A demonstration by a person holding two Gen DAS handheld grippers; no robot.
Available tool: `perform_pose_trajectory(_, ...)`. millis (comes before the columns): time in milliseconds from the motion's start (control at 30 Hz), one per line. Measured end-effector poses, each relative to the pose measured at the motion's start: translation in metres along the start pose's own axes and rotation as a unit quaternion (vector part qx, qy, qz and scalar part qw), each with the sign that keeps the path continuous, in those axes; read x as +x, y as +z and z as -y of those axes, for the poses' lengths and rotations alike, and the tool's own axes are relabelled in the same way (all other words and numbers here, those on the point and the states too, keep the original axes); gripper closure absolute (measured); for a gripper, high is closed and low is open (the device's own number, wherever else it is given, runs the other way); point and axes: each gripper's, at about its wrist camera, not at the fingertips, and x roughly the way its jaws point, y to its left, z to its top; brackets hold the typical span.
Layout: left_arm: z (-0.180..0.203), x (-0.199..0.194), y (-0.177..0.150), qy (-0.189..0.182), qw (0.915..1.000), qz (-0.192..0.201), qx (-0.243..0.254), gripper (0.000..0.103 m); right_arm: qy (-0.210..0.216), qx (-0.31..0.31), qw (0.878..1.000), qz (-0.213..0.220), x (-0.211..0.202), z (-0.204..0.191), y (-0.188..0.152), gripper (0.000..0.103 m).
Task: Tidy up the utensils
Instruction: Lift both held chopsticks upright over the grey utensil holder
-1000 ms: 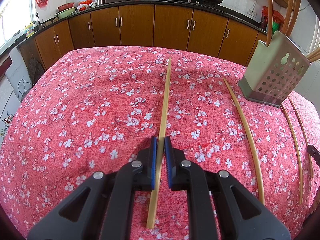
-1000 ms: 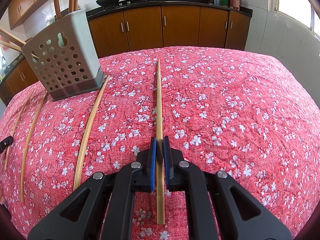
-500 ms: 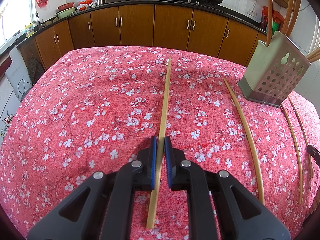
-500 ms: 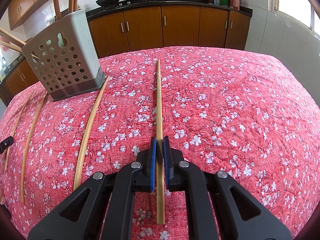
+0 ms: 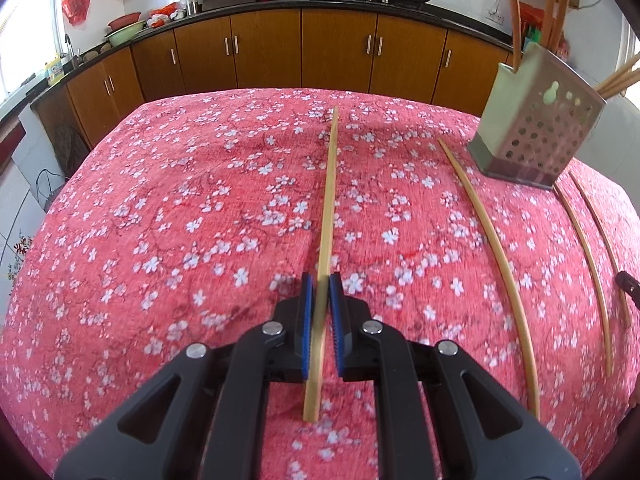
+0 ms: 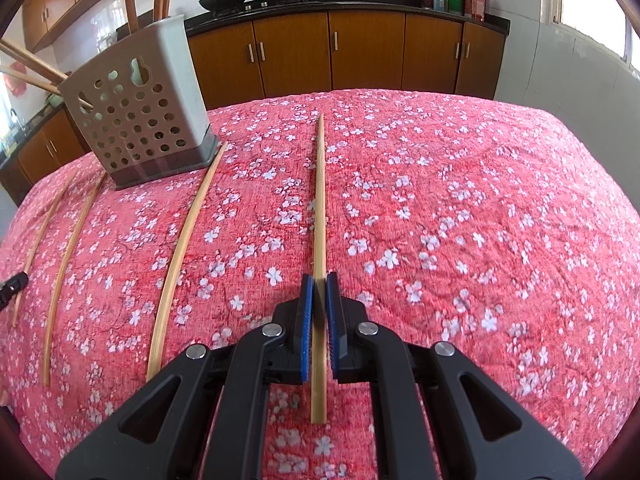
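Observation:
My left gripper [image 5: 321,280] is shut on a long bamboo chopstick [image 5: 330,184] that points away over the red floral tablecloth. My right gripper [image 6: 319,279] is shut on another bamboo chopstick [image 6: 319,188] in the same way. A grey perforated utensil holder [image 5: 536,136] stands at the far right in the left wrist view and at the far left in the right wrist view [image 6: 140,120], with several utensil handles sticking out of it. Three more chopsticks [image 5: 486,232] lie on the cloth between the grippers; they also show in the right wrist view [image 6: 184,248].
The table is covered by the red floral cloth [image 5: 180,220] and drops off at its rounded edges. Wooden kitchen cabinets [image 5: 304,48] with woks on the counter run behind the table. The other gripper's tip shows at each view's edge [image 6: 12,284].
Both views look slightly blurred and shifted now, and the cloth sits a little lower. Both grippers appear to have lifted slightly with their chopsticks held.

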Motion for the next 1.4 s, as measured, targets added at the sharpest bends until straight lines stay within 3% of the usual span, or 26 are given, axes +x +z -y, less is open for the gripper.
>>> perform_pose_trajectory(167,0.008,-0.017,0.002,0.01,0.9994,0.02,0.025,0.095,0.0,0.01,1.0,0.02,-0.016,0.007,0.004,0.095)
perform_pose_trajectory(433,0.004,-0.095,0.038,-0.024,0.9918,0.125,0.009,0.095,0.005,0.008,0.99,0.144,-0.09,0.008,0.044,0.095)
perform_pose_trajectory(667,0.005,-0.133,0.064,-0.048,0.984,0.172,-0.002,0.095,0.019,0.007,0.983,0.183,-0.114,0.001,0.067,0.095)
perform_pose_trajectory(867,0.019,-0.166,0.076,-0.085,0.9763,0.198,0.017,0.095,0.073,0.007,0.975,0.21,-0.145,-0.01,0.087,0.095)
perform_pose_trajectory(1067,0.045,-0.205,0.092,-0.136,0.9621,0.235,0.027,0.095,0.148,0.001,0.957,0.25,-0.188,-0.03,0.112,0.095)
perform_pose_trajectory(1167,0.063,-0.223,0.107,-0.15,0.9501,0.273,0.019,0.095,0.167,-0.004,0.946,0.279,-0.206,-0.04,0.123,0.096)
perform_pose_trajectory(1400,0.093,-0.237,0.148,-0.158,0.9264,0.341,-0.017,0.095,0.146,-0.027,0.934,0.324,-0.205,-0.072,0.153,0.095)
